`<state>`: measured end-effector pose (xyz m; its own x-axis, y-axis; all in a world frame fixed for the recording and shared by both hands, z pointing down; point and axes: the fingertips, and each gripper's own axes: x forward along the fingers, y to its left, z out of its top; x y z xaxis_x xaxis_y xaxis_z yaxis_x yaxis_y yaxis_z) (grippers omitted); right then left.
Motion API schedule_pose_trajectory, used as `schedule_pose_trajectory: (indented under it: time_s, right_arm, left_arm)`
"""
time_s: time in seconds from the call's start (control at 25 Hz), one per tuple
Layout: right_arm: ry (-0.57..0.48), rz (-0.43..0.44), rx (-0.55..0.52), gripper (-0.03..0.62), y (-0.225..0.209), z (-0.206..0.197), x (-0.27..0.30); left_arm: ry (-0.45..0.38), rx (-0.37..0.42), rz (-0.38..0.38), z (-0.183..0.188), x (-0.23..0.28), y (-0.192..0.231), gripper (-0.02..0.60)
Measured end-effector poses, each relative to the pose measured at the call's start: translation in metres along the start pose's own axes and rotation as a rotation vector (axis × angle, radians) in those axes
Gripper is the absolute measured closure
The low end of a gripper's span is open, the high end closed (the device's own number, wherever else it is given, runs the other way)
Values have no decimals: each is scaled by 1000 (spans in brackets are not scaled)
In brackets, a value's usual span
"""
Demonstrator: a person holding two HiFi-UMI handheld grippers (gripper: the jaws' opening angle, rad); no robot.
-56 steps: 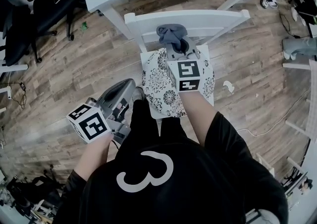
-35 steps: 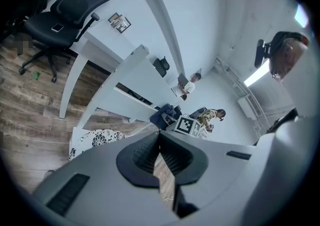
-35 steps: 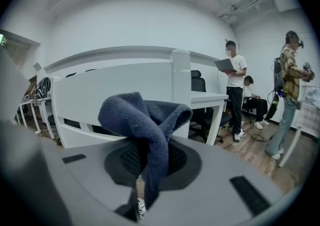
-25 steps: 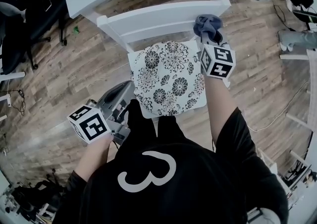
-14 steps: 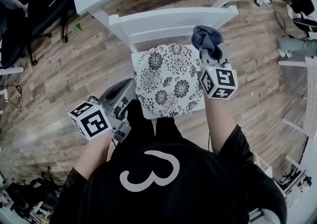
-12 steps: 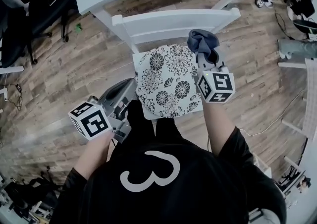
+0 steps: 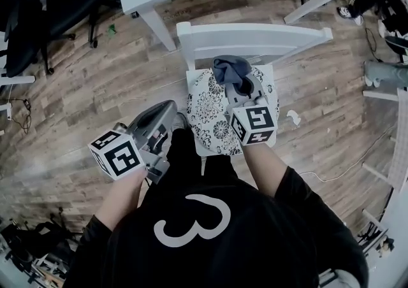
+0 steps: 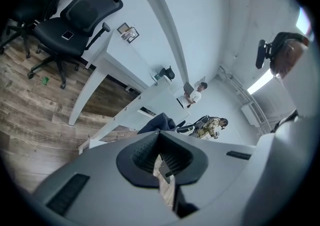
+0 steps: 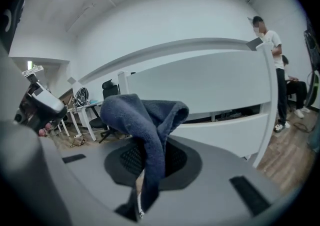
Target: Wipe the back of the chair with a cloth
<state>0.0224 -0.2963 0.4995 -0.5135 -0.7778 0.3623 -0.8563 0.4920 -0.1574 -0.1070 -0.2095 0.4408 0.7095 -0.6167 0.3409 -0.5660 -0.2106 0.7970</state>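
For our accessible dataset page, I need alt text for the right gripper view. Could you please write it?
The right gripper holds a dark blue cloth pinched between its closed jaws, the cloth bunching up above them. Beyond it stands the white chair back, and a person in a white shirt stands at far right.

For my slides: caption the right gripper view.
Right gripper clamps a blue cloth, facing the white chair back.

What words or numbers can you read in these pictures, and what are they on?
"3": big and white, on the person's black shirt.
left cube and right cube: black-and-white square patterns only, no words.
Small framed card: too small to read.
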Motion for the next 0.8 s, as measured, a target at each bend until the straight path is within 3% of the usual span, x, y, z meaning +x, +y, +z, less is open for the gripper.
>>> schedule_pose_trajectory:
  time_s: [0.36,0.8]
  right_arm:
    - [67,-4,17,551,29,-25,47]
    - [98,-38,68,551,34,-36,74]
  left_arm:
    - [6,-9,23,14,-16,23,568]
    - [9,-18,32,15,-21,34,568]
